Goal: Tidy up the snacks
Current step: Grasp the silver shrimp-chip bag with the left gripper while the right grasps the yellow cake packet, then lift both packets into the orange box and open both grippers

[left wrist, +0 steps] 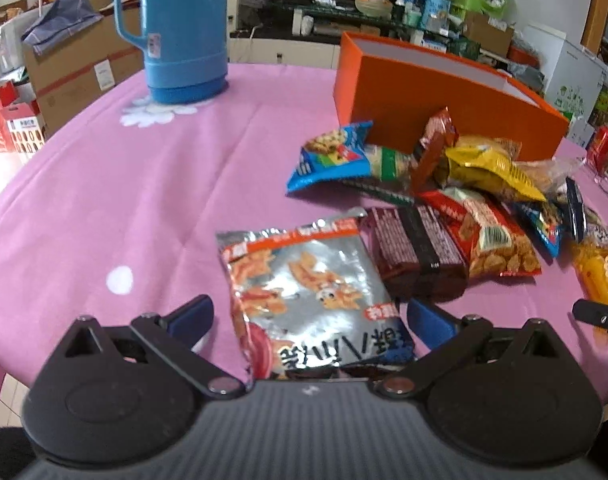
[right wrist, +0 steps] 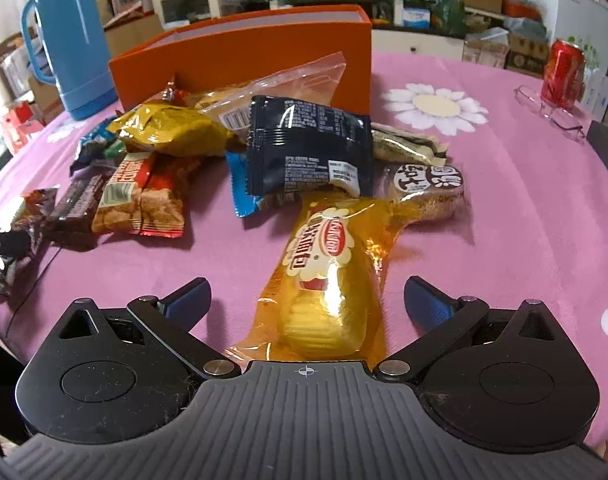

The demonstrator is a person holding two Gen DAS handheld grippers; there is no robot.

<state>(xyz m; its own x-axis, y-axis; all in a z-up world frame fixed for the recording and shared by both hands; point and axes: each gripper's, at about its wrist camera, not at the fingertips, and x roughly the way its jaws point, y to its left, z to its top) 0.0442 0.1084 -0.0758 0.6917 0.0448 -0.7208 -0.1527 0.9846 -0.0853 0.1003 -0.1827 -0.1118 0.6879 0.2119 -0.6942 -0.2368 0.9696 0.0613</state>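
A pile of snack packets [left wrist: 455, 184] lies on the pink tablecloth in front of an open orange box [left wrist: 431, 96]. My left gripper [left wrist: 309, 314] is open, its blue-tipped fingers on either side of a silver and orange snack bag [left wrist: 307, 280] lying flat. Beside that bag sits a dark brown bar pack [left wrist: 415, 252]. In the right wrist view my right gripper [right wrist: 305, 300] is open around a yellow-wrapped cake packet [right wrist: 327, 276] on the cloth. Behind it lie a black packet [right wrist: 307, 148], a gold bag [right wrist: 172, 128] and the orange box [right wrist: 244, 52].
A tall blue thermos [left wrist: 180, 28] stands at the table's far left. A red can [right wrist: 563, 72] and a pair of glasses [right wrist: 551, 112] sit at the far right. Cardboard boxes and shelves crowd the room beyond the table edge.
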